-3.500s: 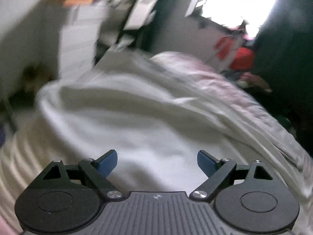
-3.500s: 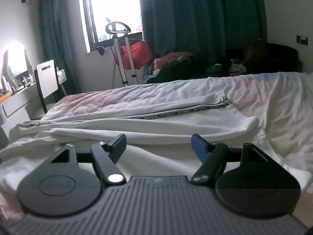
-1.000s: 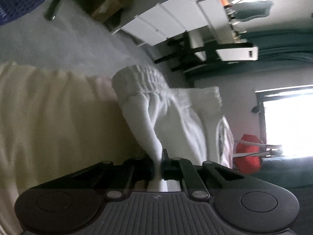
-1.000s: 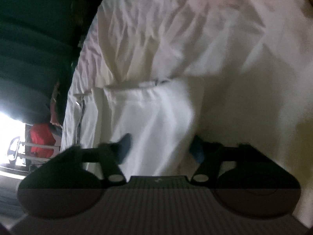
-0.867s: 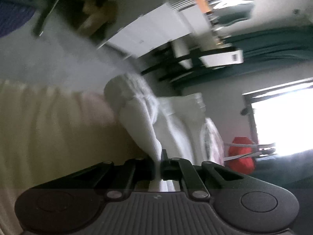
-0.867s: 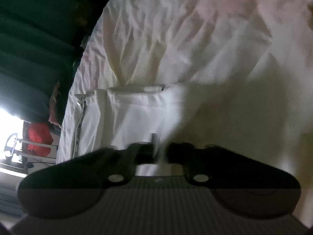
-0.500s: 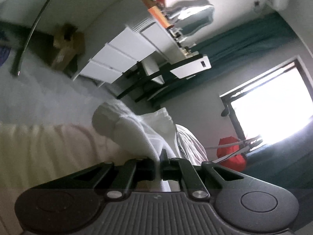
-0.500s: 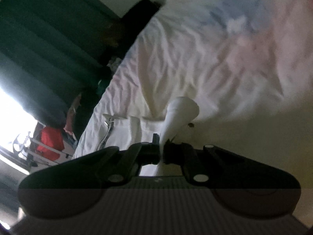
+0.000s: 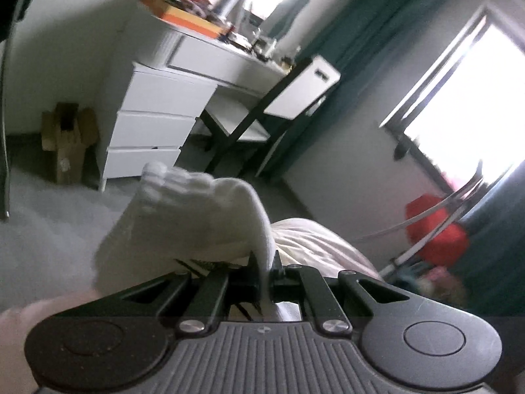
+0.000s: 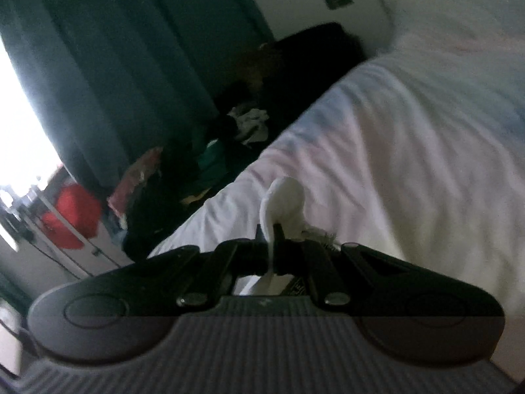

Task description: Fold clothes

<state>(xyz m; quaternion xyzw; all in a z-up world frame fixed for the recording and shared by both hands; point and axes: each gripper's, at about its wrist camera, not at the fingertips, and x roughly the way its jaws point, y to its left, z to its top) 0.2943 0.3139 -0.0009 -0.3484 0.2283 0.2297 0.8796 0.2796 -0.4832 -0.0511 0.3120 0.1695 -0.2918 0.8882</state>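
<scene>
My left hand-held gripper [image 9: 264, 271] and right hand-held gripper [image 10: 274, 239] each pinch a white garment [image 9: 197, 216] edge, lifted above the bed [image 10: 410, 164] so it hangs ready for folding over.

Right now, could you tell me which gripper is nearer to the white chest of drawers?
Left. The left gripper, shut on the white garment, faces the white chest of drawers across the floor. The right gripper faces the bed; no drawers show in its view.
</scene>
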